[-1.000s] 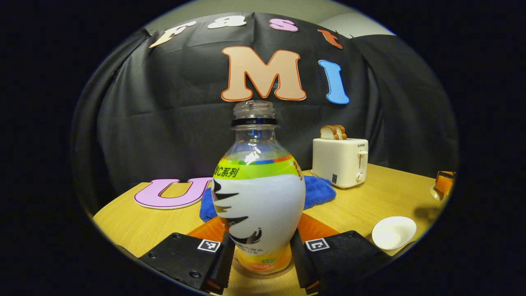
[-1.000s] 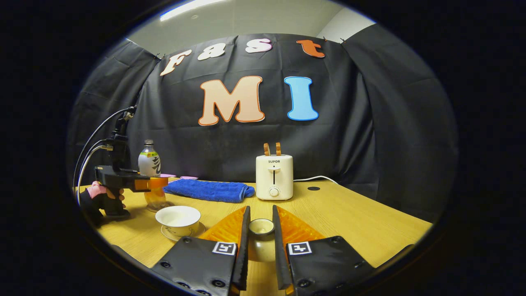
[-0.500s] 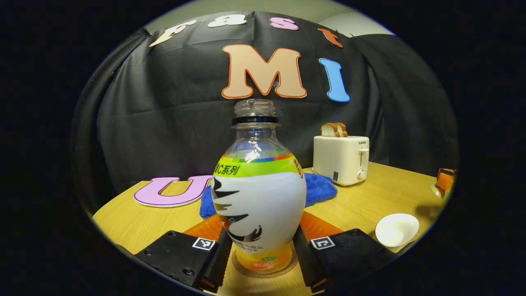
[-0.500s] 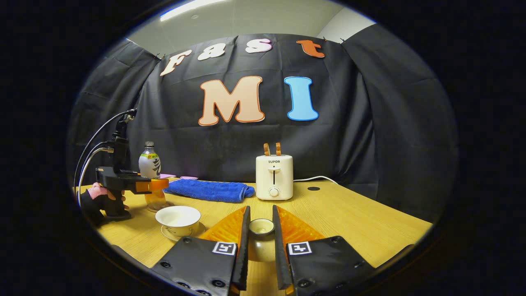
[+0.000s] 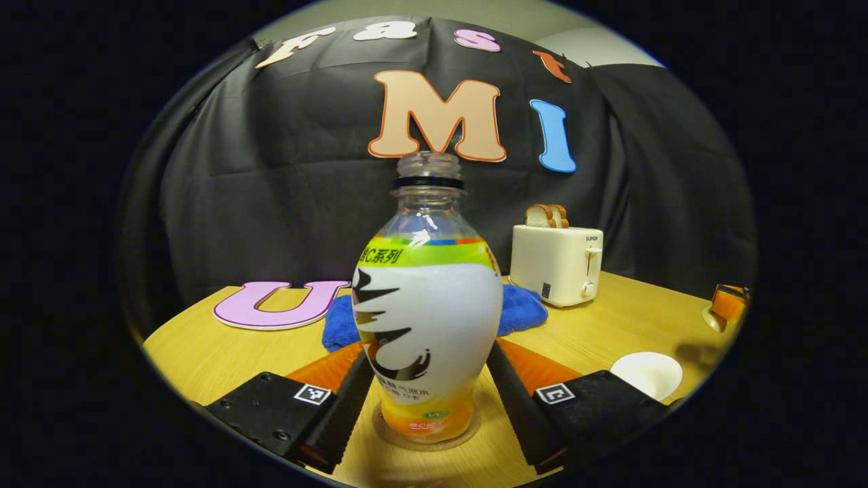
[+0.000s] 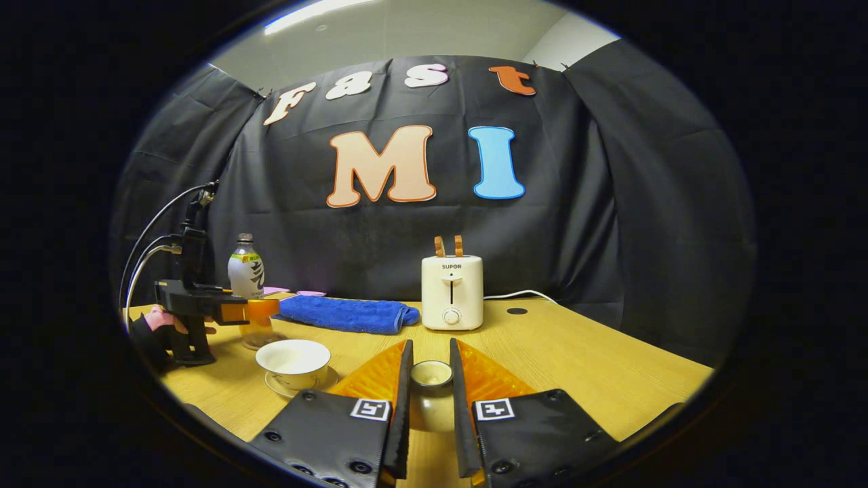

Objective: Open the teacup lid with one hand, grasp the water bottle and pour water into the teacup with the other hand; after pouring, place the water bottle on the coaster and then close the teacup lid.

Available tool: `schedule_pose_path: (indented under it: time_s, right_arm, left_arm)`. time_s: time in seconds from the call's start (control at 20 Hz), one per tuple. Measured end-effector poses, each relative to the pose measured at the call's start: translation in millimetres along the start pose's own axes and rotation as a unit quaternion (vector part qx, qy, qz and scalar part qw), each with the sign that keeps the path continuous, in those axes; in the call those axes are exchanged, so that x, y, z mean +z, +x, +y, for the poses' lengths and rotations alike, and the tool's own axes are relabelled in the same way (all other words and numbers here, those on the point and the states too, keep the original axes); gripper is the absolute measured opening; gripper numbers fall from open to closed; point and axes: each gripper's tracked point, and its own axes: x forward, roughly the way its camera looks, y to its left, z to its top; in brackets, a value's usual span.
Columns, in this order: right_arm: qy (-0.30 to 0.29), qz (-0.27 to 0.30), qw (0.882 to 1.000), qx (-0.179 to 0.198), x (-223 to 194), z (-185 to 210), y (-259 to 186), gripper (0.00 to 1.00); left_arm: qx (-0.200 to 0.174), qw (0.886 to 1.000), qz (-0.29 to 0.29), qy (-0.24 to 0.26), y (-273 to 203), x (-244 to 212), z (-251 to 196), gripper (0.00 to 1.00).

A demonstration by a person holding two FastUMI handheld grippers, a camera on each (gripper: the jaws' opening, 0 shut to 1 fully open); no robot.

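An uncapped water bottle [image 5: 427, 325] with a white, green and orange label stands upright on a round coaster [image 5: 426, 442]. My left gripper [image 5: 428, 354] is open, with a finger on each side of the bottle and a gap at its base. In the right gripper view, the left gripper [image 6: 261, 309] sits beside the bottle [image 6: 245, 271], held by a hand. My right gripper [image 6: 430, 349] is shut on the teacup lid [image 6: 431, 377], just above the table. The white teacup [image 6: 293, 359] stands uncovered on its saucer, left of the right gripper and in front of the bottle.
A white toaster [image 6: 451, 291] with toast stands at the back of the wooden table [image 6: 583, 366]. A blue cloth [image 6: 346, 315] lies left of it. A pink letter [image 5: 274, 308] lies flat behind the bottle. Cables run up from the left gripper.
The bottle has come down onto the coaster, and my left gripper's fingers have spread away from it. My right gripper has stayed still with the lid.
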Motion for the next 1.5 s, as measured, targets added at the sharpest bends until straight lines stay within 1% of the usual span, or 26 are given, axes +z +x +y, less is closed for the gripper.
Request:
schedule_pose_path:
  time_s: [0.15,0.2,0.25,0.4,0.6,0.75,0.85,0.9,1.0,1.05,1.1,1.2,1.35,1.5]
  right_arm:
    - [0.0,0.0,1.0,0.0,0,0,1,0.31]
    - [0.0,0.0,1.0,0.002,0,1,0,0.33]
    - [0.0,0.0,1.0,0.005,0,2,0,0.31]
    - [0.0,-0.001,1.0,0.014,-1,3,1,0.31]
    - [0.0,0.0,1.0,0.024,1,6,1,0.33]
    - [0.001,-0.001,0.999,0.041,-1,15,0,0.31]
    - [0.001,0.0,0.998,0.062,2,28,6,0.33]
    - [0.002,0.002,0.997,0.074,-2,37,10,0.31]
    - [0.003,0.004,0.995,0.099,-3,55,18,0.31]
    - [0.003,0.004,0.994,0.11,-3,63,22,0.29]
    - [0.003,0.005,0.993,0.121,-3,73,25,0.31]
    - [0.004,0.006,0.99,0.141,-5,88,30,0.31]
    - [0.005,0.009,0.985,0.171,-4,111,38,0.33]
    - [0.006,0.009,0.979,0.203,-5,132,41,0.31]
  left_arm:
    - [0.008,1.0,-0.014,0.008,-8,4,1,0.93]
    - [0.013,1.0,-0.022,0.009,-12,6,3,0.93]
    - [0.016,0.999,-0.031,0.011,-15,8,3,0.93]
    - [0.025,0.998,-0.063,0.012,-29,16,6,0.93]
    - [0.037,0.997,-0.065,0.009,-49,14,11,0.93]
    - [0.034,0.997,-0.067,0.011,-70,13,11,0.93]
    - [0.033,0.997,-0.068,0.01,-84,11,14,0.93]
    - [0.037,0.997,-0.068,0.01,-91,11,17,0.93]
    - [0.061,0.996,-0.068,0.009,-106,9,30,0.93]
    - [0.077,0.995,-0.066,0.009,-112,8,37,0.93]
    - [0.095,0.993,-0.066,0.007,-118,8,45,0.93]
    - [0.125,0.99,-0.066,0.006,-130,7,56,0.93]
    - [0.147,0.987,-0.066,0.005,-135,6,58,0.93]
    - [0.175,0.982,-0.066,0.006,-141,6,69,0.93]
